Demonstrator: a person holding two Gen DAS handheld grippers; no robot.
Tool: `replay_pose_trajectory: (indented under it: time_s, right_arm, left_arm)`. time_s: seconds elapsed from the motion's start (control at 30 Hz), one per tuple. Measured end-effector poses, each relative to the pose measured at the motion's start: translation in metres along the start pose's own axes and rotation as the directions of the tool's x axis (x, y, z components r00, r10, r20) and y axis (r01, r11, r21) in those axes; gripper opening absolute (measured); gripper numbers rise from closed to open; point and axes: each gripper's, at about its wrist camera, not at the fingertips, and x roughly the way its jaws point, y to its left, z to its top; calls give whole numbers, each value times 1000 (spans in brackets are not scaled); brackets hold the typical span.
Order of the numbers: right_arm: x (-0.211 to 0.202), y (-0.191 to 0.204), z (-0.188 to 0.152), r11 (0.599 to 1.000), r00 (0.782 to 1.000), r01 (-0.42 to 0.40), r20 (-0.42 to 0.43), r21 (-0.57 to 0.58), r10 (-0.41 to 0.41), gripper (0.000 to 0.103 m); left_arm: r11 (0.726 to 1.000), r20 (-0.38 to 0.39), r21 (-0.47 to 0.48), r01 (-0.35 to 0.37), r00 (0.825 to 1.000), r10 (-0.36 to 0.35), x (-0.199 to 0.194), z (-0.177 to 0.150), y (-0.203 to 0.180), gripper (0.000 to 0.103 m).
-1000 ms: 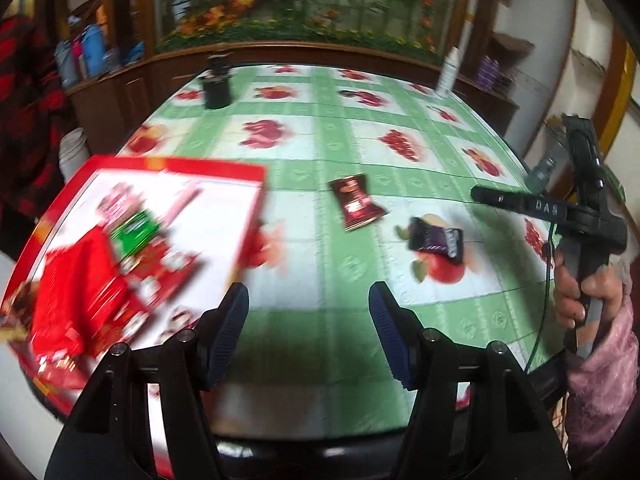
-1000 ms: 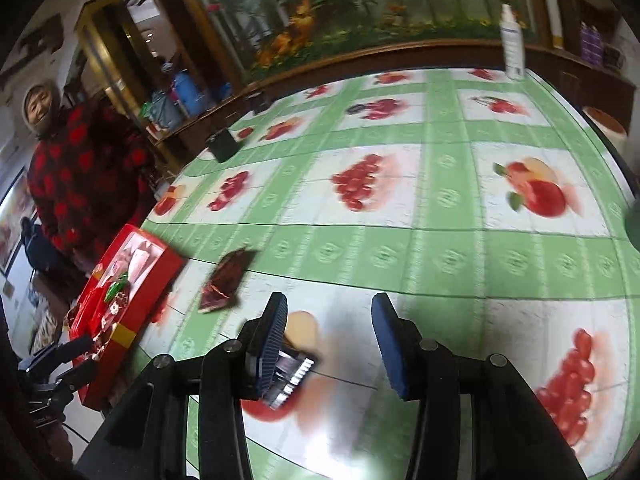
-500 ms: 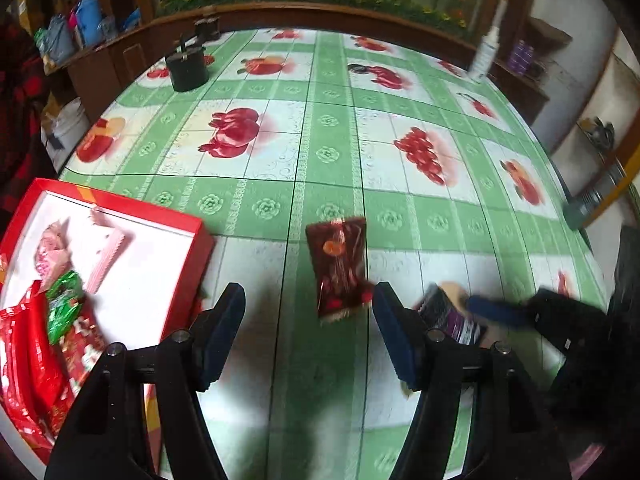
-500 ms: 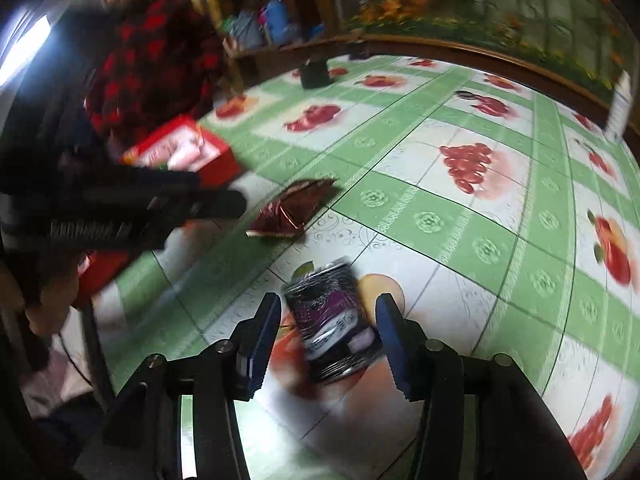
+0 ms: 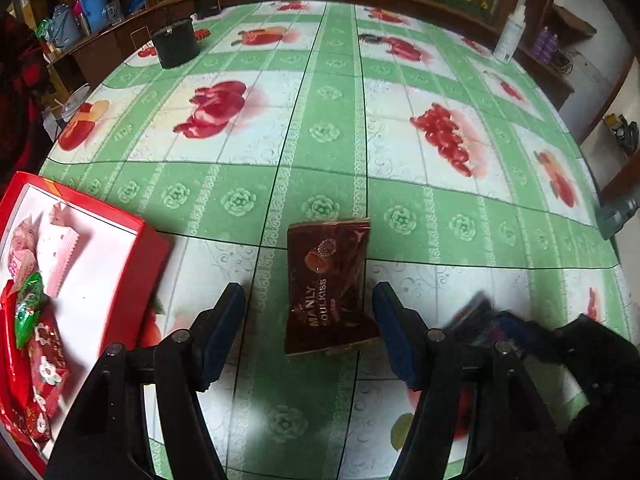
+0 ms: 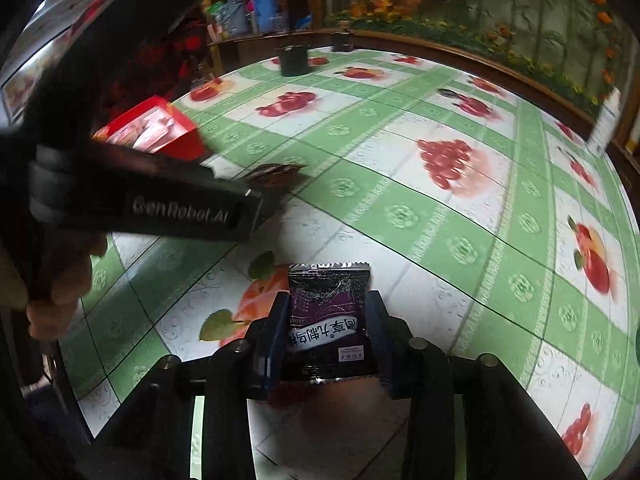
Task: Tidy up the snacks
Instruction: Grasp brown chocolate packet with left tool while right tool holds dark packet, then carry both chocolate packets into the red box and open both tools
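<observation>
Change: a second ago the left gripper (image 5: 308, 336) looked at the red box (image 5: 132, 272) with both snacks far ahead; now the brown packet (image 5: 328, 284) lies between its tips, low centre of frame.
Left claw: jaws have just been opening, about half open, pads clear of the brown packet.
Right claw: the right gripper (image 6: 326, 336) has just been closing; its pads now press the sides of the purple packet (image 6: 328, 320), low centre of frame.
Box: lower left of the left view, holding red, green and pink snacks.
Surface: green-and-white fruit-print tablecloth (image 5: 320, 132).
Room: black pot (image 5: 176, 46) upper left, white bottle (image 5: 510, 34) upper right, wooden ledge with flowers behind.
</observation>
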Motion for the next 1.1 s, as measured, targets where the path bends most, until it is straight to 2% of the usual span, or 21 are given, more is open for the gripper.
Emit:
replay_pose_trajectory:
  time_s: [0.03, 0.2, 0.23, 0.27, 0.3, 0.47, 0.53, 0.67, 0.77, 0.83, 0.93, 1.0, 1.1]
  right_arm:
    - [0, -6, 0, 999, 1000, 8, 2, 35, -8, 38]
    - [-5, -37, -2, 974, 999, 20, 27, 224, -26, 38]
    - [-6, -43, -3, 967, 999, 11, 32, 256, -20, 38]
    - [-7, -46, -4, 960, 999, 1, 37, 279, -12, 38]
    - [-8, -48, -5, 956, 999, -9, 42, 294, -3, 38]
    - [-16, -52, -5, 938, 994, -81, 99, 338, 50, 38]
    - [-21, -50, -5, 931, 987, -125, 142, 343, 80, 38]
    - [-29, -46, -3, 913, 967, -206, 214, 353, 136, 38]
    - [-34, -41, -1, 900, 952, -252, 259, 356, 164, 38]
    - [-33, -36, 1, 891, 944, -277, 275, 360, 183, 37]
    - [-27, -21, 9, 880, 935, -308, 288, 362, 209, 37]
    - [-24, -7, 15, 878, 925, -329, 303, 347, 228, 37]
    - [-14, 23, 32, 866, 904, -386, 320, 317, 285, 37]
  left_arm:
    - [1000, 21, 15, -22, 1000, 22, 1, 0, -2, 68]
    - [999, 79, 33, -13, 997, 11, 3, -3, -2, 66]
    - [999, 92, 40, -9, 996, 6, 2, -3, -2, 61]
    - [999, 107, 48, -6, 994, 1, 1, -4, -1, 45]
    - [998, 122, 66, 1, 993, -9, -1, -5, 0, 33]
    - [997, 130, 76, 20, 991, -30, -6, -8, 6, 27]
    - [996, 150, 74, 53, 987, -64, -15, -13, 7, 27]
    - [993, 230, 111, 48, 971, -72, -45, -25, 9, 27]
    - [993, 303, 102, 65, 948, -93, -75, -36, 23, 27]
    - [995, 359, 90, 43, 931, -73, -95, -45, 39, 27]
    - [999, 408, 44, 7, 913, -24, -114, -58, 72, 27]
    - [1000, 419, -3, -29, 908, 28, -119, -63, 101, 27]
    - [994, 405, -85, -66, 909, 95, -120, -70, 143, 27]
